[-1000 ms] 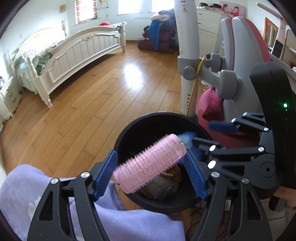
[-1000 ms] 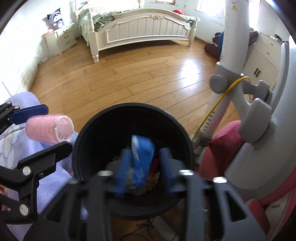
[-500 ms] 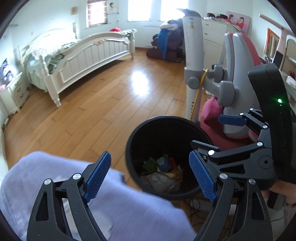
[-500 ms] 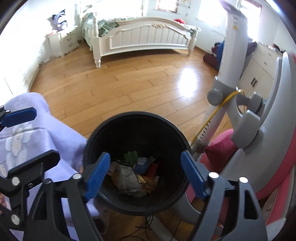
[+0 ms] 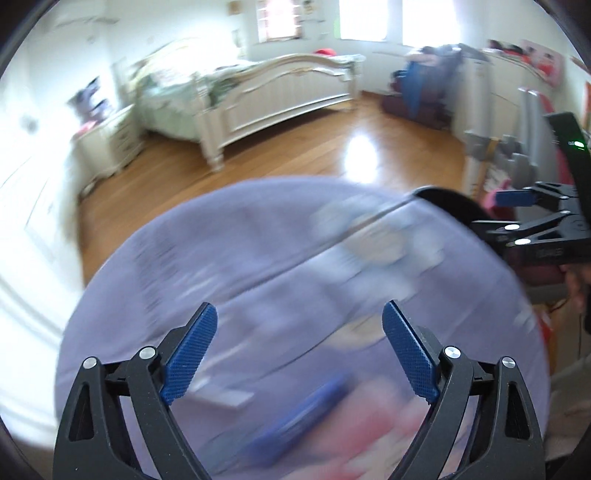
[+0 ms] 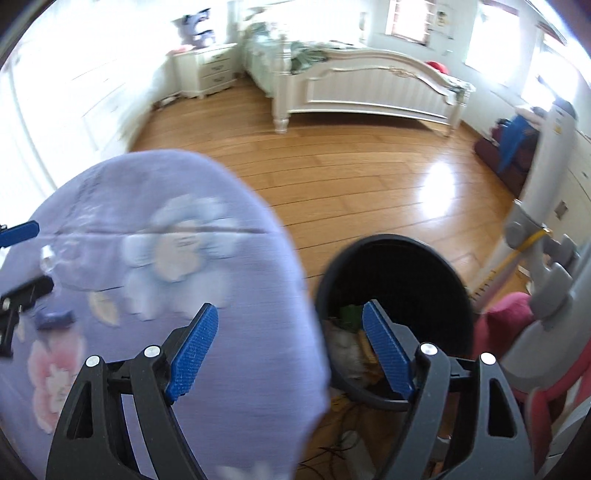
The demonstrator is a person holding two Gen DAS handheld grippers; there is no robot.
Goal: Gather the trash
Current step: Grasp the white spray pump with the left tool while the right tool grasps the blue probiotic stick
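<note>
Left hand-held gripper (image 5: 299, 339): jaws wide and just been opening, nothing between them, above the lilac flowered cloth (image 5: 258, 266).
Right hand-held gripper (image 6: 290, 341): jaws wide, empty, straddling the cloth's edge and the bin rim.
Black bin (image 6: 395, 266): at 3 o'clock of the cloth.
Trash (image 6: 345, 343): crumpled pieces lying inside the bin.

You're looking into a bright bedroom with a wooden plank floor (image 6: 332, 177) that catches a glare from the windows (image 5: 369, 18) in the far wall. A white bed (image 6: 369, 85) stands against that wall, a white nightstand (image 6: 210, 70) just beside it. What seems to be piled clothing (image 5: 417, 92) sits in the corner, blurred.
</note>
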